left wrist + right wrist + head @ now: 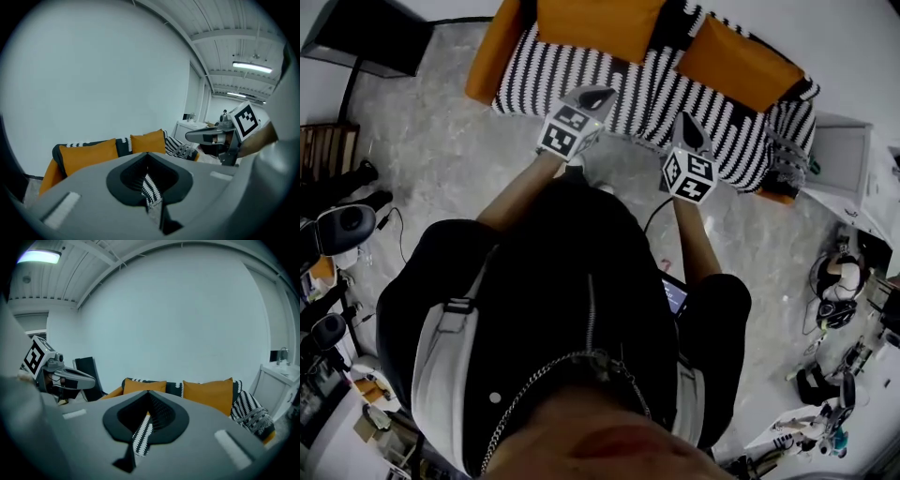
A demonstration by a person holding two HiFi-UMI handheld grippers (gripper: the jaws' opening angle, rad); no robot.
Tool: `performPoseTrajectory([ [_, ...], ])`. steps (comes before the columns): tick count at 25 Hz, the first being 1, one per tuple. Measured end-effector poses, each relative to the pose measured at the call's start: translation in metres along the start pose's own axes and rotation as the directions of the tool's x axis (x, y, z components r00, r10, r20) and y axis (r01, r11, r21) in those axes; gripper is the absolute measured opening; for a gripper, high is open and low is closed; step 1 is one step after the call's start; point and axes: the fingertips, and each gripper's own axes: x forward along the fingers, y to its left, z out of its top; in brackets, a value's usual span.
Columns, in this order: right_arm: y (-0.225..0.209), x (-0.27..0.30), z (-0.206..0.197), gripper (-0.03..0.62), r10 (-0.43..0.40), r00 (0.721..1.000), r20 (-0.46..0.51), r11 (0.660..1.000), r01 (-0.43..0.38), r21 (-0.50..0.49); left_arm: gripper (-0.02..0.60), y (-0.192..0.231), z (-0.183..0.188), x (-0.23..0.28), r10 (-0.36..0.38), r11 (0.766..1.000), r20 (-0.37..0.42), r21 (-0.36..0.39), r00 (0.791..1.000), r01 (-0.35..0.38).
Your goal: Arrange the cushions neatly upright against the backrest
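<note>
Two orange cushions stand upright against the backrest of the black-and-white striped sofa (628,89): the left cushion (595,23) and the right cushion (736,61). They also show as the left cushion (89,154) and right cushion (148,142) in the left gripper view, and as the left cushion (144,386) and right cushion (208,392) in the right gripper view. My left gripper (592,96) and right gripper (692,129) hover side by side over the seat's front edge. Both are shut with nothing in them. Each shows in the other's view: the right gripper (211,136) and the left gripper (77,376).
The sofa has an orange armrest (490,52) on the left and a striped knitted throw (787,150) on its right end. A white cabinet (844,155) stands to the right. A dark unit (380,37) sits at the back left. Headphones and cables (834,281) litter the floor on the right.
</note>
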Motion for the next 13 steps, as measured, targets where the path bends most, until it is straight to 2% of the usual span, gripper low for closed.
performPoseTrajectory([
  [13,0.026,-0.003,0.000,0.002,0.040,0.999,0.000,0.999,-0.040,0.001,0.011,0.001,-0.011,-0.019,0.031,0.999,0.006,-0.012,0.999,-0.031],
])
